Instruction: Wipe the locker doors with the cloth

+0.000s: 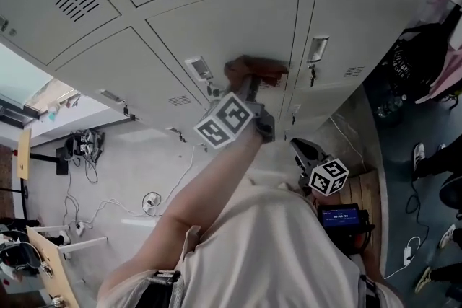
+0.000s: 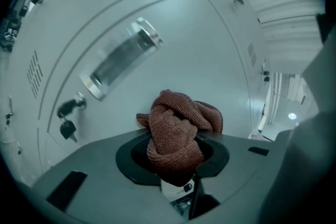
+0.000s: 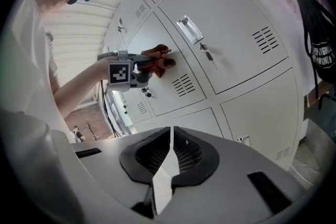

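A bunched reddish-brown cloth (image 2: pixel 176 128) fills the jaws of my left gripper (image 2: pixel 176 152), which is shut on it. In the head view the cloth (image 1: pixel 254 71) is pressed against a pale grey locker door (image 1: pixel 216 32), with the left gripper (image 1: pixel 249 86) raised behind it. The right gripper view shows the same cloth (image 3: pixel 158 59) on the door, near a vent and a chrome handle (image 3: pixel 189 29). My right gripper (image 3: pixel 170 136) is shut with nothing between its jaws; it hangs low by the person's side (image 1: pixel 307 155).
Chrome handle (image 2: pixel 123 57) and a lock with hanging keys (image 2: pixel 67 126) sit left of the cloth. More grey locker doors (image 1: pixel 354 18) surround it. A black bag (image 1: pixel 422 54) hangs at right. Cables (image 1: pixel 148 202) and a small screen device (image 1: pixel 341 216) lie on the floor.
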`<state>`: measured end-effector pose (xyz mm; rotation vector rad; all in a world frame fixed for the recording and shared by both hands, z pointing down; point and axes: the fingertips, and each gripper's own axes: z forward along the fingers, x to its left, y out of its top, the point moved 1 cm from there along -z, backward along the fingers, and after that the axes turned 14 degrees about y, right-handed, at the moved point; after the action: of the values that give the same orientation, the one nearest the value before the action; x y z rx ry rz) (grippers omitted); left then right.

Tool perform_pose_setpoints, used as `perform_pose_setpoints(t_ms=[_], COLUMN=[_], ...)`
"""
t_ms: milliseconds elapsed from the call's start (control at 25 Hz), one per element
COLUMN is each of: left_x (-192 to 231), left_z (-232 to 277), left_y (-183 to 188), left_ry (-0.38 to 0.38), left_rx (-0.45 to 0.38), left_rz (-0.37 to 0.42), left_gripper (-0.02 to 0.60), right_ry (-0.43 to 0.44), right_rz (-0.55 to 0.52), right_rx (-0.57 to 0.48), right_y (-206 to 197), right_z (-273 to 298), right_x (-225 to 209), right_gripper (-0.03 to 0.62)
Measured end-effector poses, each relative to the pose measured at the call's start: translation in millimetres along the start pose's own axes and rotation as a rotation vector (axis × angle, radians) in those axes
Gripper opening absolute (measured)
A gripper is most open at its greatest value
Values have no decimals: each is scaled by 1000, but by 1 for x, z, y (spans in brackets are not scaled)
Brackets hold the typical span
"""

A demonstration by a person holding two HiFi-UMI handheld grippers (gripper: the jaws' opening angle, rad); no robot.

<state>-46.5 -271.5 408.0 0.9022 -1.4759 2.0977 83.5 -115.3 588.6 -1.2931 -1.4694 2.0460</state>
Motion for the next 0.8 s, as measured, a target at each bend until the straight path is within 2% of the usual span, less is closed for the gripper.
perform_pose_setpoints(t_ms=[160,320,400,480,600,720,800], left_x=[50,67,79,96,104,80,57], left_z=[-19,-37,-49,-62,-71,-65,-61], left_y=[40,68,82,104,132,129,118], left_ry=[115,104,121,197,310,341,332], left_rx=[-60,-80,-93,-164,-269,-333,-384], left_rz=[-87,-129,-85,37,355,687,829], left_gripper=[112,113,114,113,113,113,112], right_ry=[47,71,78,81,81,76,72], right_rz=[-6,-9,-12,-18,-18,-10,-8], right_rx=[26,45,45,47,53,55,53], right_y=[-3,-5,-4,-2,-3,-7,-8], right_z=[19,29,32,33,32,30,28], right_x=[7,12,13,14,14,15,16], right_gripper=[29,29,29,29,29,29,29])
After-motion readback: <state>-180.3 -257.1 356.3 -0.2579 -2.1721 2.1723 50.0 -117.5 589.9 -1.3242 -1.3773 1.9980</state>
